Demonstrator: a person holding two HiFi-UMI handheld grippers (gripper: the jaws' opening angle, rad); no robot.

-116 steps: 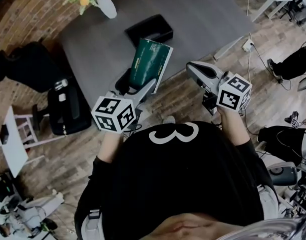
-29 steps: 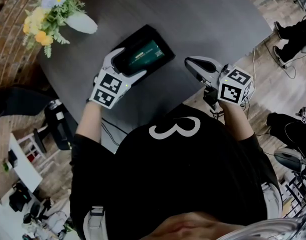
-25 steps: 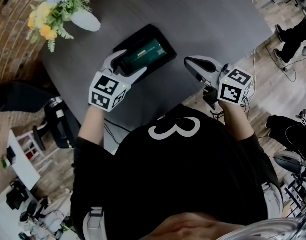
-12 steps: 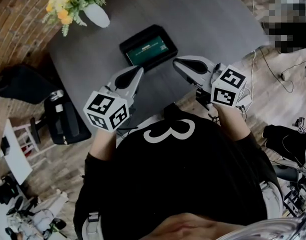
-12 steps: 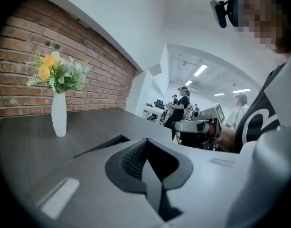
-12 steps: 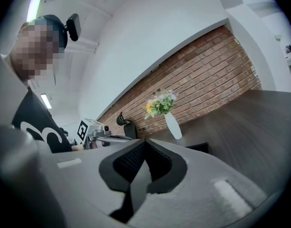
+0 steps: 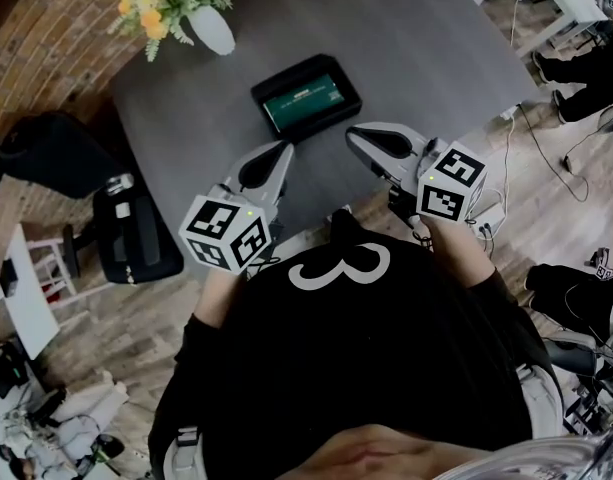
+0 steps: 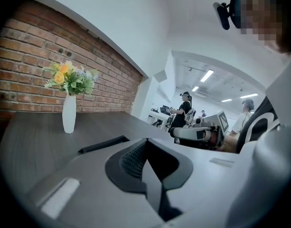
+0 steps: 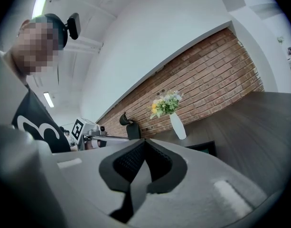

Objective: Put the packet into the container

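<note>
The green packet (image 7: 308,102) lies flat inside the black container (image 7: 273,85) on the dark grey table (image 7: 416,38). My left gripper (image 7: 283,149) hovers near the table's front edge, a short way in front of the container, with its jaws shut and nothing between them. My right gripper (image 7: 353,135) is level with it on the right, also shut and empty. In the left gripper view the left gripper (image 8: 146,144) points over the table, with the container's rim (image 8: 104,144) low to the left. The right gripper view shows the right gripper (image 9: 144,145) and the container (image 9: 205,147) beyond it.
A white vase of flowers (image 7: 209,26) stands at the table's far left, also seen as the vase (image 8: 69,116) and the vase (image 9: 177,126). A black chair (image 7: 136,230) sits left of the table. A brick wall (image 8: 36,56) runs behind. People stand far off in the room.
My left gripper stood open round the packet in the container, then let go, drew back toward the person and shut. The packet stays in the container. The right gripper barely moved.
</note>
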